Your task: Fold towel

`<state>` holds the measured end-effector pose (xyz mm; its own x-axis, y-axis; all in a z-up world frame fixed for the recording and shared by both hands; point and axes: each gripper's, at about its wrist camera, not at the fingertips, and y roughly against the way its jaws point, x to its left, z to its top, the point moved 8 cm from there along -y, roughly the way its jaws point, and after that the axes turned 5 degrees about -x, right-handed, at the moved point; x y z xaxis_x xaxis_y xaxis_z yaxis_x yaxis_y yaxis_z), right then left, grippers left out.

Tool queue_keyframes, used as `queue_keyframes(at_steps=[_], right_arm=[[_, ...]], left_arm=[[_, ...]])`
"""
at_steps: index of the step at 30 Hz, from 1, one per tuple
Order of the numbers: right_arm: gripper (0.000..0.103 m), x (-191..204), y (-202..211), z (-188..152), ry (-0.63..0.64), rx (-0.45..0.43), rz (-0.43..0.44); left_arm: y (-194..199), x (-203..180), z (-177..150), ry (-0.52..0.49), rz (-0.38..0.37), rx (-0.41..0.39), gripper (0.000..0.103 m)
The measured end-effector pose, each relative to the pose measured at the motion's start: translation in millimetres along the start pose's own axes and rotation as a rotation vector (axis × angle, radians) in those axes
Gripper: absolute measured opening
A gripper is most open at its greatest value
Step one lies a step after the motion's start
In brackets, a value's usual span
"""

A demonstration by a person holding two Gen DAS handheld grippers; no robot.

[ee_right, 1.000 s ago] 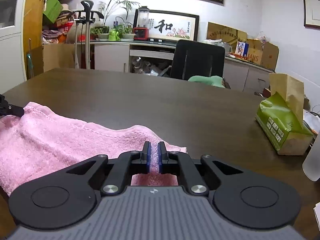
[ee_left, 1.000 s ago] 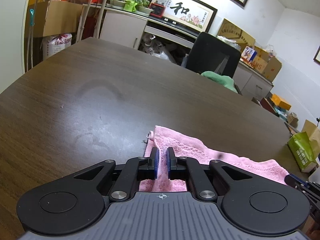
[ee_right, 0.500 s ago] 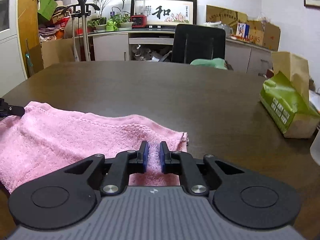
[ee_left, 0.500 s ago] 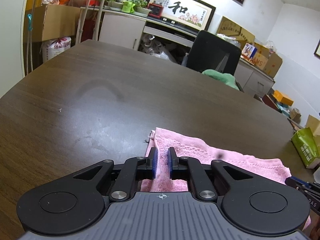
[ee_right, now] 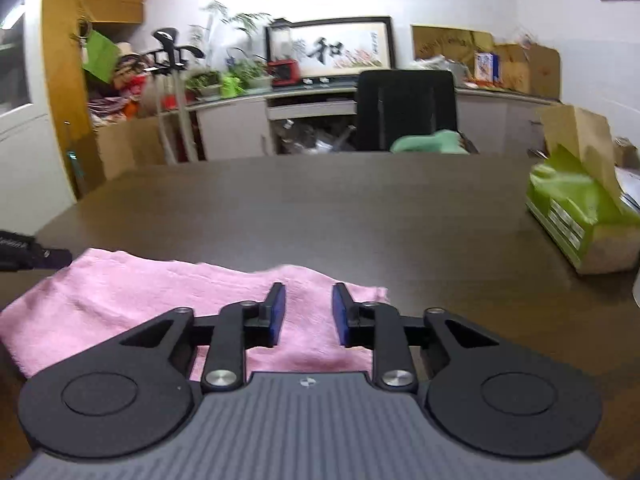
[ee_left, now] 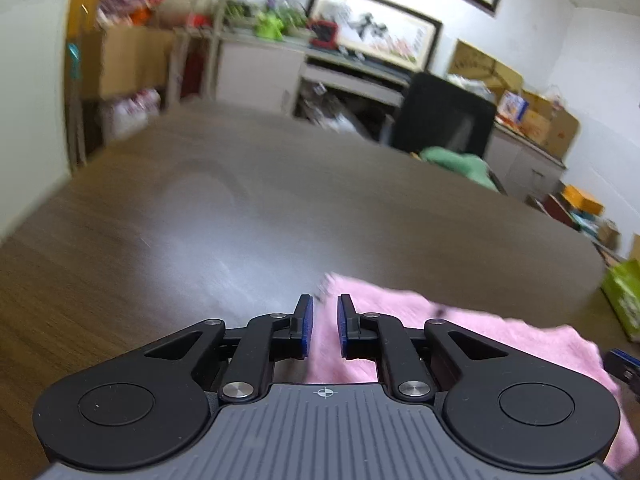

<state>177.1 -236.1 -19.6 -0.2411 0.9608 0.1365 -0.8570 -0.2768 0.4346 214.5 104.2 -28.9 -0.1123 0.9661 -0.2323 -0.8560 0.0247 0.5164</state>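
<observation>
The pink towel (ee_right: 132, 304) lies on the dark worktop (ee_right: 360, 216) directly under and ahead of both pairs of tongs, its far hem a little past their tips. Seen from the right wrist it spreads away to the left of the right tongs (ee_right: 308, 312), with one corner just to their right; seen from the left wrist the towel (ee_left: 500, 344) runs off to the right of the left tongs (ee_left: 324, 328), its other far corner just beyond their tips.

Both pairs have just been opening. The right tongs stand moderately apart, the left ones narrower, and in each case terry cloth shows in the gap, but the blue pads no longer seem to press on it; I take the towel to be let go and resting after a fold, though the blur leaves some doubt on the left.

The cloth looks soft, light and limp: it will sag and wrinkle, will not hold a shape when lifted, and is unlikely to slip from rubbery pads. A pinch at the hemmed corners, one per pair, should give the straightest edge; gripping mid-cloth would bunch it.

Further out, a green tissue pack (ee_right: 580, 216) sits well to the right of the right tongs, and a black chair (ee_right: 404, 108) stands beyond the worktop's far edge
</observation>
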Motion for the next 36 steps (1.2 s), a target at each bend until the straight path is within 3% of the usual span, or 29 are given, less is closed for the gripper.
queue_keyframes(at_steps=[4, 5, 8, 11, 12, 14, 17, 20, 25, 28, 30, 33, 36], right_arm=[[0.032, -3.2, -12.4, -9.6, -0.015, 0.090, 0.000], [0.032, -4.0, -13.0, -10.1, -0.013, 0.093, 0.000], [0.032, -2.3, -8.0, -8.0, -0.009, 0.077, -0.003], [0.035, 6.6, -1.0, -5.9, -0.006, 0.054, 0.053], [0.045, 10.2, 1.5, -5.4, -0.008, 0.050, 0.081], [0.052, 13.5, 2.7, -6.1, -0.014, 0.062, 0.111], [0.052, 5.4, -6.5, -14.7, 0.029, 0.108, 0.030], [0.052, 1.4, -6.5, -13.3, 0.029, 0.101, 0.023], [0.053, -5.2, 8.2, -8.0, -0.057, 0.067, 0.078], [0.059, -8.5, 19.9, -7.5, -0.107, 0.065, 0.145], [0.067, -6.5, 21.4, -15.3, -0.104, 0.127, 0.219], [0.068, -4.1, 19.0, -20.1, -0.061, 0.150, 0.215], [0.068, -10.0, 21.9, -12.9, -0.085, 0.108, 0.180]], left_arm=[[5.6, 3.4, 2.0, 0.040, -0.072, 0.016, 0.015], [6.8, -1.6, -0.3, 0.034, -0.120, 0.036, 0.015], [9.4, -26.8, -14.3, -0.026, -0.259, 0.112, 0.015], [12.4, -42.0, -26.2, -0.114, -0.287, 0.131, 0.015], [12.6, -45.0, -29.8, -0.140, -0.286, 0.134, 0.015], [9.4, -45.5, -33.3, -0.159, -0.273, 0.141, 0.016], [4.6, -43.3, -37.2, -0.169, -0.250, 0.145, 0.017], [5.9, -42.1, -39.8, -0.160, -0.233, 0.130, 0.016], [17.1, -41.8, -40.3, -0.166, -0.170, 0.103, 0.017], [28.5, -42.0, -37.6, -0.178, -0.149, 0.080, 0.019], [36.2, -39.5, -39.4, -0.208, -0.135, 0.071, 0.023], [41.9, -39.3, -47.5, -0.252, -0.133, 0.079, 0.026], [47.1, -40.1, -54.4, -0.306, -0.120, 0.061, 0.028]])
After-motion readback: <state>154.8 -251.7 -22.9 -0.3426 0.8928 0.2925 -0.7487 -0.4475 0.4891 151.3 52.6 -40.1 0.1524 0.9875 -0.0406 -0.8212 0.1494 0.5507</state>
